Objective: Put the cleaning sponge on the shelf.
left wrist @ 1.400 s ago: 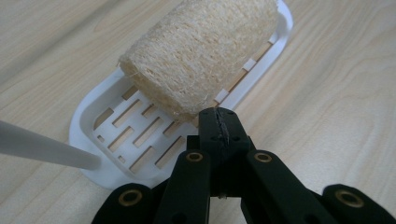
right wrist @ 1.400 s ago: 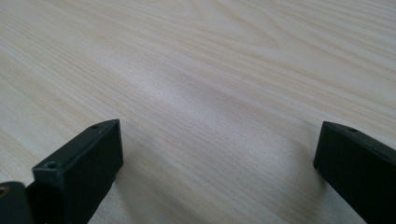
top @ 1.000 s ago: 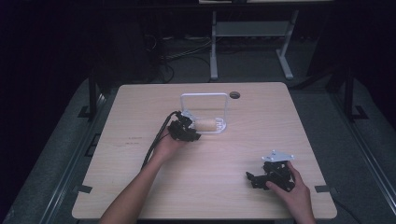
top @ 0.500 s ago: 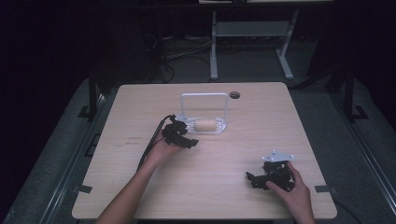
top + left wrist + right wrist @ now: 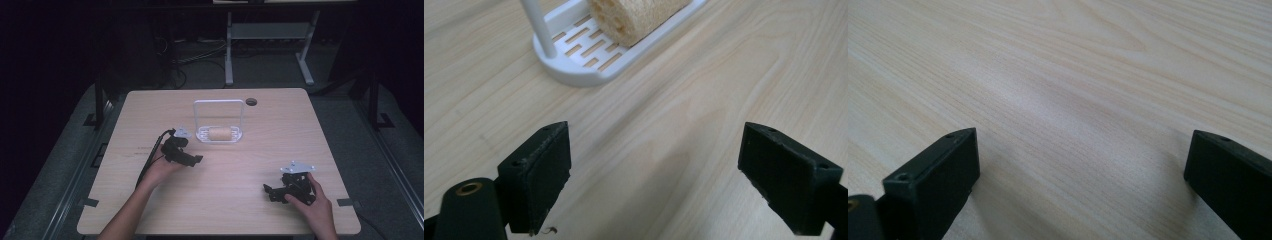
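A tan sponge roll (image 5: 219,133) (image 5: 636,17) lies in a white slotted rack (image 5: 218,136) (image 5: 579,65) with a tall loop handle, at the table's middle. My left gripper (image 5: 192,159) (image 5: 656,175) sits on the table a little to the rack's front left, open, with bare wood between its jaws. At the front right, my right gripper (image 5: 268,192) (image 5: 1083,185) rests on the table, also open and holding nothing.
A small dark round hole (image 5: 251,101) sits in the wooden table (image 5: 300,135) behind the rack. A black cable (image 5: 150,160) trails from the left gripper. Beyond the table stands a white metal frame (image 5: 267,37) on a dark floor.
My left gripper has drawn back from the rack toward the front left, empty. The right gripper has stayed put.
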`<state>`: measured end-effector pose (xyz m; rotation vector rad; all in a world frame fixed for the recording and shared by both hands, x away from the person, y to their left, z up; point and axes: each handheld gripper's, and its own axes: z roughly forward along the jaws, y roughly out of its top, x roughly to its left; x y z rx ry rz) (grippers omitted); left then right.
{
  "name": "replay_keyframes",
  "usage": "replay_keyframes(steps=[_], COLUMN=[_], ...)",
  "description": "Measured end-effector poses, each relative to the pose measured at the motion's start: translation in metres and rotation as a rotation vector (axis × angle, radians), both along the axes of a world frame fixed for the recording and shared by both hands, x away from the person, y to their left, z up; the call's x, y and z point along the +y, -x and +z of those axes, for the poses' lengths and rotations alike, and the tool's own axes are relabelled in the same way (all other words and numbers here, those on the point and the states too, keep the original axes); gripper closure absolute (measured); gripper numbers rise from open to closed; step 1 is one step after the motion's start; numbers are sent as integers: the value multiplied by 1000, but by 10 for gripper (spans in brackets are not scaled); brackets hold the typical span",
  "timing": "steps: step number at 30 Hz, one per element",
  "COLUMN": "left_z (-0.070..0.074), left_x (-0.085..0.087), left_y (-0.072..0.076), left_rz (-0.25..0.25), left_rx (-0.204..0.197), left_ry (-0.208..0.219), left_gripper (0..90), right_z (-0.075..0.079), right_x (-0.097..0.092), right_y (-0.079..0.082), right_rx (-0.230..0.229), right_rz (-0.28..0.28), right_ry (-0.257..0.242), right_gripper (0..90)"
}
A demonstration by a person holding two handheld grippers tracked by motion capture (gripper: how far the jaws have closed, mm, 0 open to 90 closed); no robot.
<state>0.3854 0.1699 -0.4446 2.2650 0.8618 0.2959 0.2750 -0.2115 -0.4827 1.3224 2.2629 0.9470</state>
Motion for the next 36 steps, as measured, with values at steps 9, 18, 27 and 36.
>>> replay_keyframes(steps=[9, 18, 27, 36], left_z=[-1, -2, -4, -7], left_x=[20, 44, 69, 84], left_y=[23, 48, 74, 91], left_rz=[7, 22, 50, 73], left_rx=[-21, -41, -45, -57], left_ry=[-4, 0, 11, -3], left_gripper=[130, 130, 131, 131], right_z=[0, 0, 0, 0], right_x=[0, 0, 0, 0], right_y=[0, 0, 0, 0], right_rx=[0, 0, 0, 0], right_rz=[0, 0, 0, 0], right_ry=[0, 0, 0, 0], right_gripper=[9, 9, 9, 9])
